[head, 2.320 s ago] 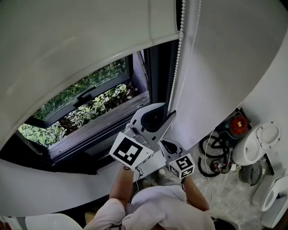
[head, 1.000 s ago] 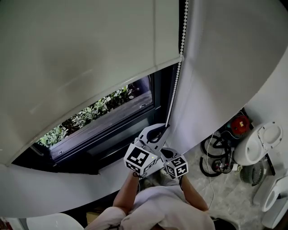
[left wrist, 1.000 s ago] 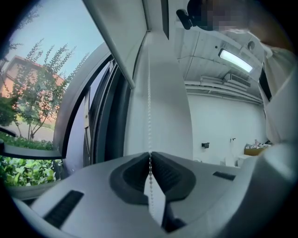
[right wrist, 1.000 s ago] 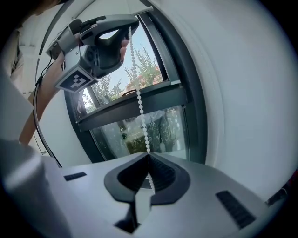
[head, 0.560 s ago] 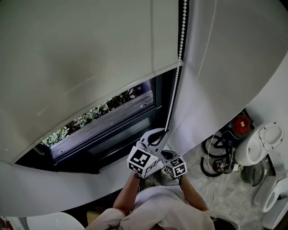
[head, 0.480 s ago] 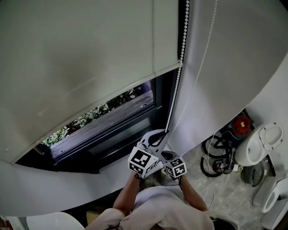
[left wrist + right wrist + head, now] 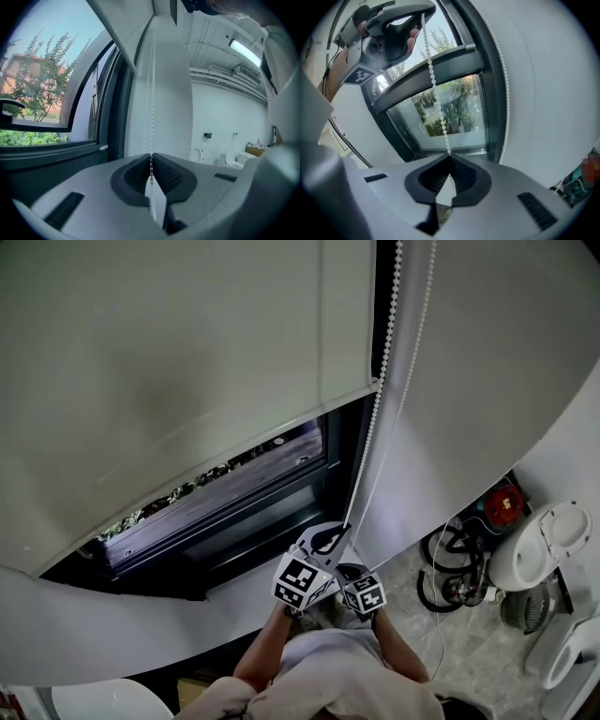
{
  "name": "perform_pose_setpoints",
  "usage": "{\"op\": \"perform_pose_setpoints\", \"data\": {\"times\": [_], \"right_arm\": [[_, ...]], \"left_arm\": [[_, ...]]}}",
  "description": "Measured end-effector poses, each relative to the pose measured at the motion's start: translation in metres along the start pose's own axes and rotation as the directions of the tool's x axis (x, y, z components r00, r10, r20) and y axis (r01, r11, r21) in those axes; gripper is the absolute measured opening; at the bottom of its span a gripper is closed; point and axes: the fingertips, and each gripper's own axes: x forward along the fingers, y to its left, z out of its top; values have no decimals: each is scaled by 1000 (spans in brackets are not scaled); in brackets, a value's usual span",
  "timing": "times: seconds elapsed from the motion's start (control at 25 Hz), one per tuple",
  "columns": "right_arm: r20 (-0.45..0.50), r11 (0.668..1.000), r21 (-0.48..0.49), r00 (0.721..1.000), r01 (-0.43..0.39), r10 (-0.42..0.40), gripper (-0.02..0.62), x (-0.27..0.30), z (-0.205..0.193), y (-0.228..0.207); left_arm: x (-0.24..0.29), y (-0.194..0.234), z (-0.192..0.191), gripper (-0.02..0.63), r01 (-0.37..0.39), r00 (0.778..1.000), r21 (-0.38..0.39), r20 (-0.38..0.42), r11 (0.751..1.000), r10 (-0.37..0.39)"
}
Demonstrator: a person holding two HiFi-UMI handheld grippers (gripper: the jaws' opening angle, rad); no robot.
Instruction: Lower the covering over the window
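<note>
both the left gripper [image 7: 151, 158] and, just below it, the right gripper [image 7: 449, 163] are clamped tight on the chain [image 7: 153, 93], which runs straight up beside the window [image 7: 244, 488], whose blind [image 7: 187, 381] hangs most of the way down.

The blind [image 7: 187, 362] is plain off-white; the bead chain [image 7: 152, 117] is white; the window frame [image 7: 253, 512] is near black; the left gripper [image 7: 151, 158] and right gripper [image 7: 450, 159] are pale grey, black and ribbed inside the jaws; their cubes [image 7: 302, 580] bear black-and-white square markers; the foliage [image 7: 28, 137] outside is green.
</note>
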Motion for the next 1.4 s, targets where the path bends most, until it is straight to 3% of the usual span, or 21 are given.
{"op": "perform_pose_setpoints", "data": {"times": [0.28,0.4,0.64,0.96,1.4], "right_arm": [[-46,999,-47,999,4,-7,5,-1,-12,8],[4,996,-83,1000,27,-27,16,-14,4,8],[141,992,-107,989,67,-52,119,-61,57,13],[411,968,-158,904,194,-114,132,-157,179,18],[631,921,-310,775,234,15,130,-237,318,64]], "left_arm": [[-3,-1,-18,21,-1,1000,-10,-20,1000,1],[-5,-1,-16,21,-2,1000,-6,-12,1000,2],[-8,-4,-18,21,-3,1000,-3,-1,1000,3],[-10,-6,-18,21,1,1000,5,3,1000,-1],[-9,-7,-19,21,0,1000,10,12,1000,0]]}}
